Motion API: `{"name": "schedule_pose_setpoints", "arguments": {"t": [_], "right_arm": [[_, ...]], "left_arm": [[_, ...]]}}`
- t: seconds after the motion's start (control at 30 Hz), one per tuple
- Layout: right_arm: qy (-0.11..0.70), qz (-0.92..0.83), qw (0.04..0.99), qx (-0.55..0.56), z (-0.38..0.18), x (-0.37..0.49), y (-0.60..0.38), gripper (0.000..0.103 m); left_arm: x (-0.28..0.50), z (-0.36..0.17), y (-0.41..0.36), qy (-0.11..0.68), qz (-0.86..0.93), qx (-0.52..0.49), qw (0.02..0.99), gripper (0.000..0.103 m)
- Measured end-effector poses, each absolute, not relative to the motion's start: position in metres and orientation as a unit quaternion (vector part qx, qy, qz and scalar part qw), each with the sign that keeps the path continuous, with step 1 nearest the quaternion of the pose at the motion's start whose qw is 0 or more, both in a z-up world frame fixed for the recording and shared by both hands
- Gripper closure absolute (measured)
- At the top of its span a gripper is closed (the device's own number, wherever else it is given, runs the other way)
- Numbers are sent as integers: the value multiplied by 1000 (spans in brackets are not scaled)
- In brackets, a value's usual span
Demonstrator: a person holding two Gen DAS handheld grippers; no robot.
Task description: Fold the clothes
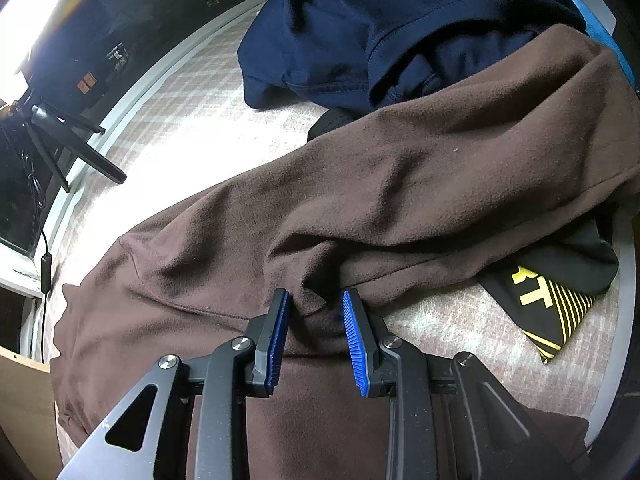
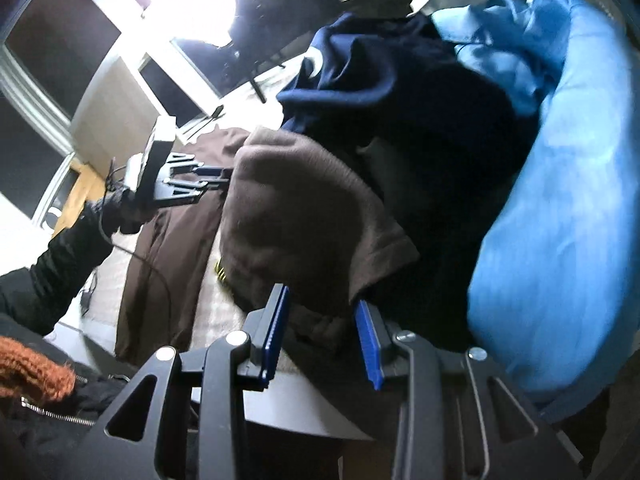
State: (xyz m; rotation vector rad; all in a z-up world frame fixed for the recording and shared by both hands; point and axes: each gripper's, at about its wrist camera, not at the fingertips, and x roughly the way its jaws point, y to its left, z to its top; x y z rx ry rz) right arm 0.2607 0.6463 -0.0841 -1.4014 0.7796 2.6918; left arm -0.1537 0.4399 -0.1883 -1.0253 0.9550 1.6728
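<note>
A brown fleece garment (image 1: 400,184) lies spread across the plaid-covered surface (image 1: 180,112). My left gripper (image 1: 316,300) pinches a bunched fold of it near the front edge, blue pads pressed into the cloth. The right wrist view shows this left gripper (image 2: 218,178) at the far side of the brown garment (image 2: 296,208), held by a black-sleeved hand (image 2: 112,212). My right gripper (image 2: 320,300) sits at the brown cuff end. A wad of brown cloth lies between its parted jaws, and the pads do not visibly squeeze it. This view is blurred.
A navy garment (image 1: 380,20) is heaped behind the brown one. A black garment with yellow print (image 1: 552,292) pokes out from under it at the right. A blue pillow (image 2: 560,160) bulges at the right. A tripod (image 1: 68,136) stands off the left edge.
</note>
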Motion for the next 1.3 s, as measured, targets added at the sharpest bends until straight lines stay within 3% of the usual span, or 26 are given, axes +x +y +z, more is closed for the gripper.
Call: {"name": "schedule_pose_setpoints", "arguments": {"t": [0.13, 0.17, 0.2, 0.27, 0.37, 0.57, 0.77, 1.03, 1.2, 1.3], "right_arm": [[246, 857, -1, -453, -88, 256, 649, 72], [245, 856, -2, -455, -89, 254, 650, 78], [243, 856, -1, -457, -90, 253, 650, 102], [226, 858, 7, -461, -87, 252, 649, 101], [202, 869, 18, -452, -69, 254, 649, 101], [150, 903, 65, -396, -9, 266, 660, 101], [143, 913, 89, -371, 6, 271, 662, 101], [42, 932, 151, -327, 61, 244, 669, 101], [69, 888, 155, -428, -17, 258, 665, 101], [104, 868, 154, -461, -54, 262, 672, 101]], "left_arm": [[-154, -189, 441, 395, 677, -416, 461, 76], [-154, -189, 441, 396, 677, -414, 461, 75], [-154, -189, 442, 397, 677, -413, 461, 75], [-154, -189, 441, 400, 680, -406, 462, 88], [-153, -186, 437, 398, 682, -394, 470, 92], [-154, -178, 430, 388, 680, -395, 480, 93], [-152, -176, 426, 390, 680, -390, 483, 93], [-154, -156, 422, 325, 723, -374, 482, 94], [-136, -195, 412, 384, 685, -395, 477, 92], [-143, -184, 413, 374, 687, -403, 475, 89]]}}
